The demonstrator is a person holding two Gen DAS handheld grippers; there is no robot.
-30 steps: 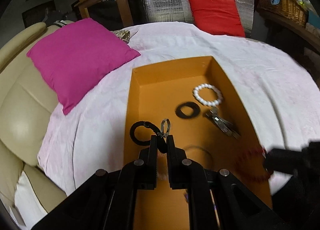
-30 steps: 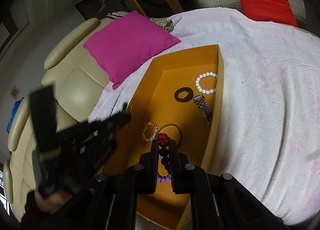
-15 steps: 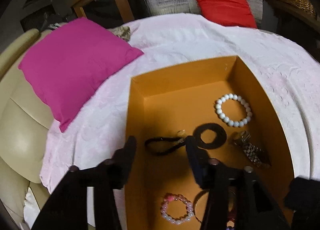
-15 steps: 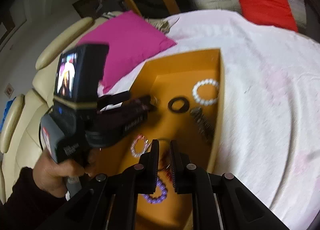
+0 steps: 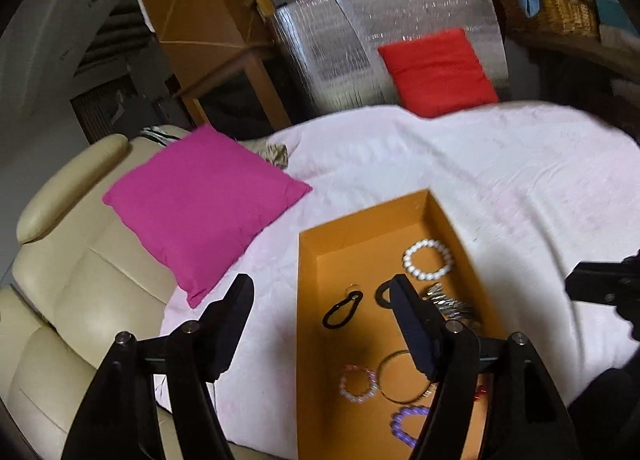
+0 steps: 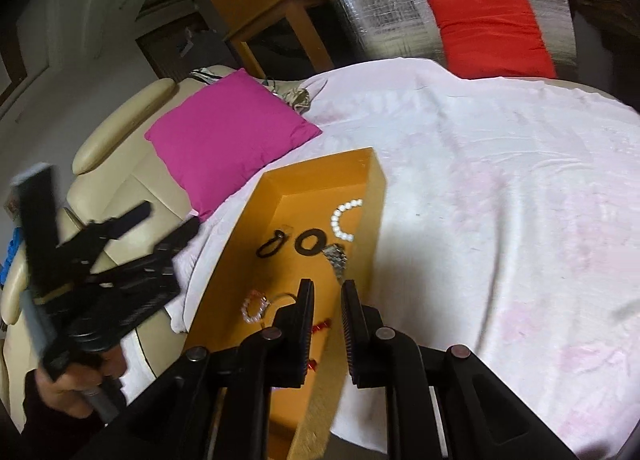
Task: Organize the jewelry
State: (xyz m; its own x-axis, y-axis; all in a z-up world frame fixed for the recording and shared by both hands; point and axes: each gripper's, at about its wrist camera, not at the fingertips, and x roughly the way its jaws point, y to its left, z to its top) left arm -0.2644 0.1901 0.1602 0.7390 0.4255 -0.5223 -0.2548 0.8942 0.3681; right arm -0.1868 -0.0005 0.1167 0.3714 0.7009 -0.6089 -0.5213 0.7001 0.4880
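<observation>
Both my grippers have pulled up and back from the orange box (image 5: 316, 340) since a second ago: left gripper (image 5: 320, 300) has let go the black loop (image 5: 340, 310) and its jaws are opening, empty; right gripper (image 6: 327, 296) is opening slightly, only a narrow gap, nothing between. Jewelry lies in the box on a pale pink sheet (image 6: 500, 219) over a cream sofa (image 5: 60, 292), with white bead bracelet (image 5: 427, 260) at the far end. Magenta cushion (image 5: 200, 199) sits left, red cushion (image 6: 490, 31) against silver foil behind.
</observation>
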